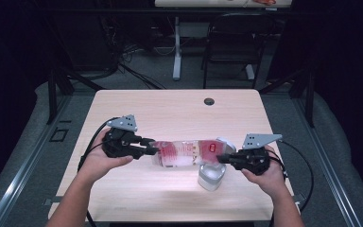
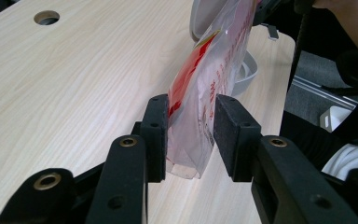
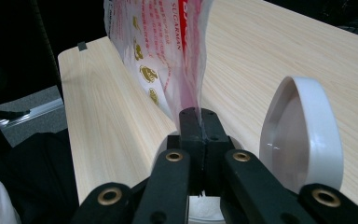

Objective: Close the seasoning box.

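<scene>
Bag (image 1: 182, 153) light, limp, slippery: right fingers (image 3: 199, 122) pinch its edge; left fingers (image 2: 156, 135) half-wide, straddling it. Grip the corners.

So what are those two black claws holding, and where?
Right gripper pinches the plastic bag's end edge. Left gripper straddles the other end, pads not pressing.
</scene>
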Demonstrator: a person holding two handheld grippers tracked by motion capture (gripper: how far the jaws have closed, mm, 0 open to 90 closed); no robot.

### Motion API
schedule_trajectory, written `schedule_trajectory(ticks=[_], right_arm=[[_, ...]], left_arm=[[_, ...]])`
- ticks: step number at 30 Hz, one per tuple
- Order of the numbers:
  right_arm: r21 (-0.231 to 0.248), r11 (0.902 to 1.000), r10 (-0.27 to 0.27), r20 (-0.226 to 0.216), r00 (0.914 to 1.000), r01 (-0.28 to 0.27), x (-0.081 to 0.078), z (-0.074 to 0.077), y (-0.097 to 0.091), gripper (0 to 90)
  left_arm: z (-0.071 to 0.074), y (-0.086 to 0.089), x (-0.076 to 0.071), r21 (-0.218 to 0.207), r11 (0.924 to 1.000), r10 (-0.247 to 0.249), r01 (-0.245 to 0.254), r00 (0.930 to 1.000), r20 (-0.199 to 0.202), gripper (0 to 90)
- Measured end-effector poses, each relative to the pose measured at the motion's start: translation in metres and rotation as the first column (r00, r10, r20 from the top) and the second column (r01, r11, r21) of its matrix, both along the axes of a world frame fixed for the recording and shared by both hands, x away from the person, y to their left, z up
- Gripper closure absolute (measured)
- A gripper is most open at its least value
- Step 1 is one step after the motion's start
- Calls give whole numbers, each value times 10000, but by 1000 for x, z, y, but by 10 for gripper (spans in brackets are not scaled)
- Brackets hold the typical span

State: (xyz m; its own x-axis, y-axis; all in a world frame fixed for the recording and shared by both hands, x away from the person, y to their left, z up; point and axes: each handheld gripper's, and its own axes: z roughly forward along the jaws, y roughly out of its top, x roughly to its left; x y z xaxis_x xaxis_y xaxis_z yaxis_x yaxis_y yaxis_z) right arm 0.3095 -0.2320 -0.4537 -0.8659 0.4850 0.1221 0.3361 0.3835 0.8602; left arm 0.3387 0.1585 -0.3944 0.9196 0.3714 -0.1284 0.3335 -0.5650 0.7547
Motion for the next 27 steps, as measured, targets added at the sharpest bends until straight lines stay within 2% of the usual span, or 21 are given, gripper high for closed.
schedule_trajectory(ticks=[10,13,17,21,27], right_arm=[[40,10000,17,-16,10000,-17,1,-1,-3,900],[-10,10000,-27,-6,10000,27,1,-1,-4,900],[-14,10000,-45,31,10000,45,1,0,-5,900],[-27,10000,-90,56,9999,90,1,0,-5,900],[-12,9999,-142,92,9999,142,0,2,-4,900]], left_arm=[[1,-5,2,1,10000,-52,52,10000,17,610],[1,-4,2,-51,9999,-94,93,9999,-58,675],[2,-4,0,-141,9998,-164,164,9999,-19,685],[1,-3,-2,82,9997,-226,225,9997,118,761],[-2,2,-3,113,9999,-97,94,9995,301,829]])
